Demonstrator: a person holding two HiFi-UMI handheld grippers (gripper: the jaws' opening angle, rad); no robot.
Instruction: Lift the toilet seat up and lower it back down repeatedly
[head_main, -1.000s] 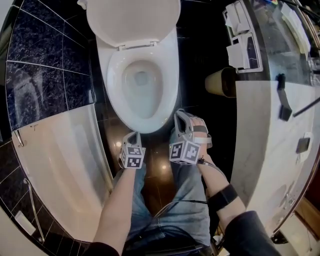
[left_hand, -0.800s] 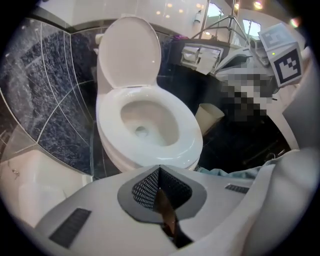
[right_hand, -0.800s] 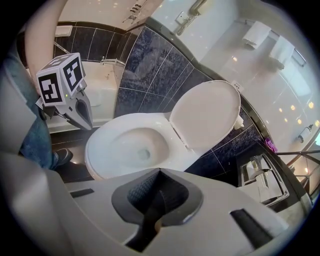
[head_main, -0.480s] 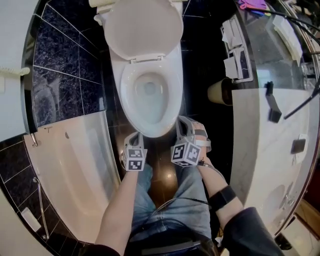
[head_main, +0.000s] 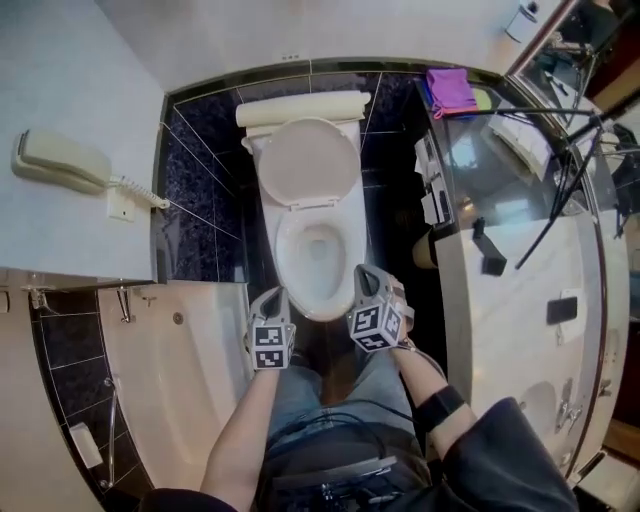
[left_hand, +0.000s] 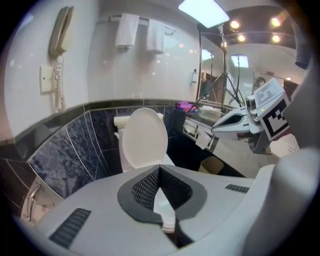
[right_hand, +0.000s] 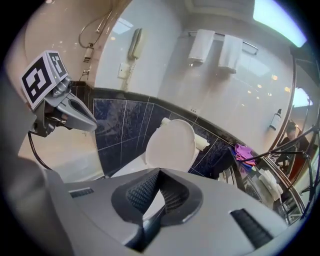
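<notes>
The toilet seat (head_main: 308, 165) stands raised at the rear edge of the bowl (head_main: 284, 262), leaning back on the cistern, so lowering it looks to be the next step. The left gripper (head_main: 271, 303) and right gripper (head_main: 364, 283) hang side by side just off the bowl's front edge, jaws pressed together on nothing, probably leaving the seat to rest unaided

Toilet seat (head_main: 308, 165) is up: a pale cream oval with its solid face showing, tilted back on its hinge toward the dark tiled wall (head_main: 200, 190). The white bowl (head_main: 318, 290) below it is open, straight ahead of me. Can't tell whether a separate ring is raised with it or lying on the rim.
</notes>
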